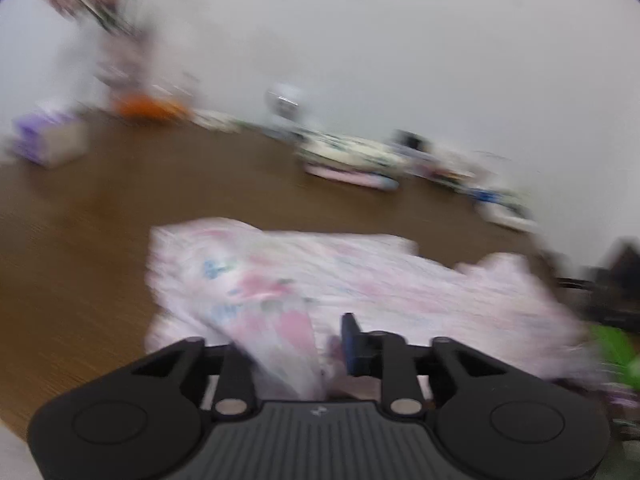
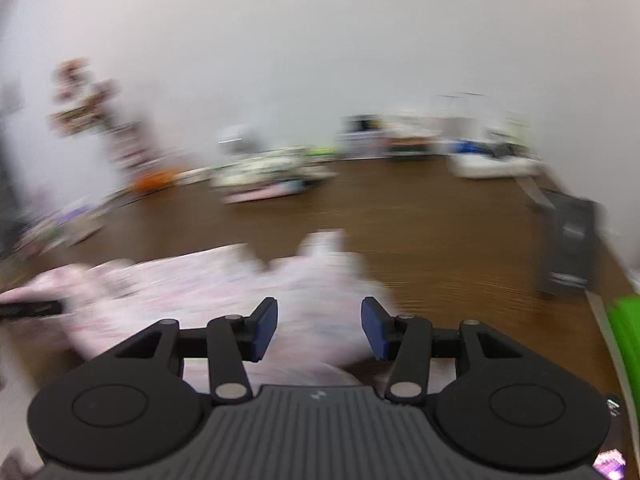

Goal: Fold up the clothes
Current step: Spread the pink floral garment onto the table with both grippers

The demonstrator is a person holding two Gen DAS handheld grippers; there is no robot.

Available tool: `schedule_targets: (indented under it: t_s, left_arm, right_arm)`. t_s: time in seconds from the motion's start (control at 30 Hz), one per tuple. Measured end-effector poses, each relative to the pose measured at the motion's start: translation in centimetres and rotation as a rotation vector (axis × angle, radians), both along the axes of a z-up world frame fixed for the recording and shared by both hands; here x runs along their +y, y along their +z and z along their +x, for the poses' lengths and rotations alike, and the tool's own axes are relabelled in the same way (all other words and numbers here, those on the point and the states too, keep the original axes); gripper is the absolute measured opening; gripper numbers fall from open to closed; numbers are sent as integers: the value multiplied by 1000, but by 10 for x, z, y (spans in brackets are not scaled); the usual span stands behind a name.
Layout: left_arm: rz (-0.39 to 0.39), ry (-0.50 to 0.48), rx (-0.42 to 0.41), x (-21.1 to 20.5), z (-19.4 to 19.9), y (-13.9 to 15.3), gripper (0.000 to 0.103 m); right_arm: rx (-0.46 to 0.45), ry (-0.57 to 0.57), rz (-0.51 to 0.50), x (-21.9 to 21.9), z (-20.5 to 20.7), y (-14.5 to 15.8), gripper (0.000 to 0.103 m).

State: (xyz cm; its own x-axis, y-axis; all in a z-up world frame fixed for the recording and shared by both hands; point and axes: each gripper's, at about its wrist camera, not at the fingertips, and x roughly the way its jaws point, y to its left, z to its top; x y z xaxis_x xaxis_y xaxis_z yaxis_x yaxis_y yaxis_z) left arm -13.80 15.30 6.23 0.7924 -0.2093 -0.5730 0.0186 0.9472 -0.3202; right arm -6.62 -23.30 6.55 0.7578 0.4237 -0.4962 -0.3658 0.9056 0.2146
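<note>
Our left gripper (image 1: 308, 340) has a fold of the pink patterned garment (image 1: 360, 280) bunched up between its jaws; the cloth hides the left finger and only the blue pad (image 1: 352, 344) of the right one shows, so we cannot tell whether the jaws press on the fabric. Our right gripper (image 2: 318, 330) stands partly open, its two blue pads (image 2: 264, 330) apart, the garment (image 2: 200, 288) lying under and just beyond them without being pinched.

The garment is spread crumpled on a dark brown wooden table (image 1: 100, 220), at the near edge in front of both tools. Both views are badly blurred. Along the far edge of the table runs a row of clutter (image 1: 352, 156) we cannot identify, with something orange (image 1: 148, 108) and a purple-and-white box (image 1: 48, 140) to the left. Behind it rises a plain pale wall (image 1: 400, 40). In the right wrist view a dark grey box (image 2: 568, 240) stands at the table's right side, and something bright green (image 2: 624, 328) shows at the right edge.
</note>
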Motion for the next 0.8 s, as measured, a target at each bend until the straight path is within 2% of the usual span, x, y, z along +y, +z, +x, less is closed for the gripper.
schedule_targets:
  t_s: [0.07, 0.1, 0.13, 0.17, 0.2, 0.23, 0.27, 0.3, 0.33, 0.37, 0.4, 0.43, 0.53, 0.57, 0.63, 0.7, 0.77, 0.8]
  left_arm:
    - [-21, -68, -21, -7, -1, 8, 35]
    - [-6, -96, -34, -13, 1, 10, 46]
    - [41, -108, -48, -19, 8, 9, 61]
    - [80, -116, -50, -23, 16, 6, 67]
    - [100, -117, -24, -23, 25, -2, 69]
    - [120, -118, 3, -24, 35, -9, 69]
    - [140, -119, 29, -24, 44, -16, 69]
    - [160, -120, 56, -25, 54, -24, 61]
    - [180, -121, 82, -25, 63, -31, 36]
    - [185, -120, 106, -23, 70, -36, 17]
    - [153, -110, 118, -17, 67, -36, 3]
    - [123, -84, 104, -11, 59, -31, 1]
    - [46, -26, -15, 6, 11, -13, 1]
    - [27, -8, -41, 11, -8, -8, 1]
    - [27, 18, -8, 19, -39, -13, 2]
    - [38, 27, 71, 25, -66, -24, 2]
    - [11, 44, 156, 35, -82, -31, 6]
    - [-9, 59, 175, 40, -89, -31, 8]
  right_arm:
    - [-17, 118, 0, 18, 3, 7, 53]
    - [-9, 179, -36, 30, 12, 2, 67]
    - [-1, 239, -72, 42, 21, -2, 76]
    - [6, 299, -107, 54, 31, -7, 77]
    - [24, 295, -150, 60, 46, -17, 70]
    - [43, 291, -191, 67, 62, -27, 55]
    - [99, 291, -162, 65, 77, -33, 50]
    - [154, 291, -134, 63, 91, -40, 41]
    - [209, 290, -105, 61, 106, -46, 19]
    - [248, 318, -48, 59, 111, -49, 10]
    - [285, 346, 9, 58, 115, -52, 2]
    - [239, 407, 44, 55, 103, -45, 1]
    - [100, 587, 145, 45, 66, -25, 0]
    - [44, 658, 118, 42, 45, -18, 0]
    - [-33, 799, 24, 37, 0, -9, 0]
    - [-11, 915, -58, 35, -29, -16, 1]
    - [23, 957, -106, 34, -43, -22, 3]
    - [22, 965, -96, 30, -44, -21, 10]
